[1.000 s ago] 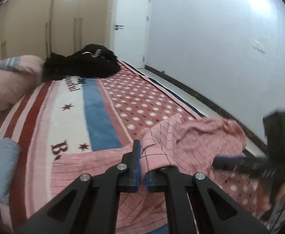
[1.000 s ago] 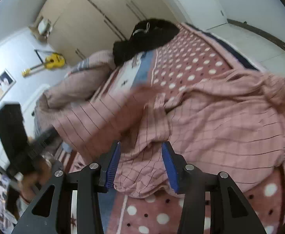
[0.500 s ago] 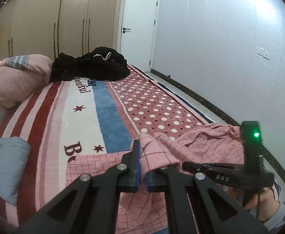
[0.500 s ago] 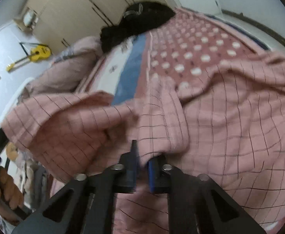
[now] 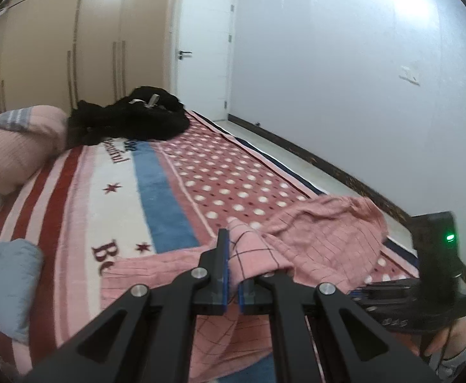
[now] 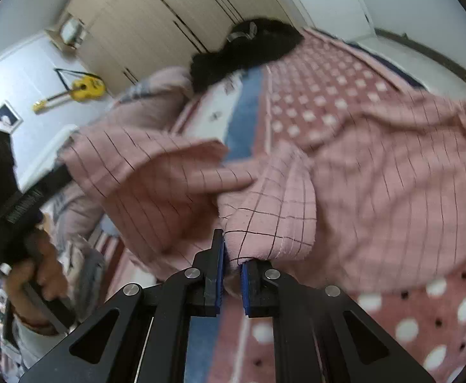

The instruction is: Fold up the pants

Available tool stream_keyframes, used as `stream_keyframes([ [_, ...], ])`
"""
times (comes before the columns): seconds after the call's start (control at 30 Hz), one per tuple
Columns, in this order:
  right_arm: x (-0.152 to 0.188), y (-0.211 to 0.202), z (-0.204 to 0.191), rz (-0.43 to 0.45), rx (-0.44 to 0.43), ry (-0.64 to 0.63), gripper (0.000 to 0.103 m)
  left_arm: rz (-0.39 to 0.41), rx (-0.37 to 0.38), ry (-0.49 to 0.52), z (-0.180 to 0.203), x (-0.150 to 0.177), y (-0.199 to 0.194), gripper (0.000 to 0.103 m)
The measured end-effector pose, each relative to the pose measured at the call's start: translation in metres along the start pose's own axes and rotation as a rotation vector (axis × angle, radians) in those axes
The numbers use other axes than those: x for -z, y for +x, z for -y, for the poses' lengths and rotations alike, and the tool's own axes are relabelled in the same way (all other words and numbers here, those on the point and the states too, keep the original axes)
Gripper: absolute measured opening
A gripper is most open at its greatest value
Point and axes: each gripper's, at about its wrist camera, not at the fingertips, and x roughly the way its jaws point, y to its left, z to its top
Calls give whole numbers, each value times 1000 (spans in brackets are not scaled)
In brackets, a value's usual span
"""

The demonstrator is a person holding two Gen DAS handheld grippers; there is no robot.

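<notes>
On the bed (image 5: 73, 198), over a blanket with stripes and white dots, lie the pink checked pants (image 5: 322, 242), still crumpled and spread toward the near corner by the wall. The left gripper (image 5: 232, 282) has its jaws pressed together on a fold of the cloth, which stands up in a small peak between the blue pads. The right gripper (image 6: 232, 276) is also pinching the pants (image 6: 376, 191), on a doubled edge that hangs out above its jaws. It seems both hands took two points of one edge so that the cloth can be lifted and stretched flat, because a fold is clean only when the fabric is tight between the grips. A black heap of clothes (image 5: 127, 121) and a pink pillow (image 5: 12, 146) lie far up the bed, well apart from the work. The folding itself looks only begun.
</notes>
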Motion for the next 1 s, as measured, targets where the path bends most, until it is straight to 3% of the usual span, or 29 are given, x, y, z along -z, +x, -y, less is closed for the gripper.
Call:
stream_keyframes([
  [0.03, 3, 3, 4, -18, 27, 1, 8, -21, 27, 7, 8, 3, 6, 2],
  [0.1, 9, 7, 18, -56, 62, 24, 22, -73, 99, 7, 21, 11, 19, 2],
  [0.17, 11, -1, 29, -40, 57, 54, 39, -137, 182, 16, 37, 23, 35, 5],
  [0.2, 11, -9, 33, -14, 63, 59, 42, -156, 204, 21, 42, 27, 39, 11],
  [0.23, 10, -19, 36, 16, 83, 54, 48, -191, 238, 27, 48, 31, 44, 27],
  [0.3, 6, -38, 40, 66, 128, 34, 50, -215, 256, 34, 54, 33, 46, 49],
  [0.4, 0, -57, 50, 102, 141, 49, 50, -167, 299, 8, 47, 25, 31, 53],
  [0.5, -8, -62, 49, 109, 123, 55, 51, -129, 377, -63, 25, 15, 11, 79],
  [0.57, -16, -59, 44, 107, 88, 59, 58, -110, 456, -73, 14, 13, -2, 86],
  [0.73, -30, -38, 26, 57, 42, 62, 59, -97, 362, -62, -4, 16, -11, 86],
  [0.93, -21, -8, 22, -63, 75, 59, 59, -142, 16, -89, -47, 40, 1, 86],
  [1.0, -16, 1, 22, -96, 40, 64, 58, -163, -31, -103, -58, 51, 7, 86],
])
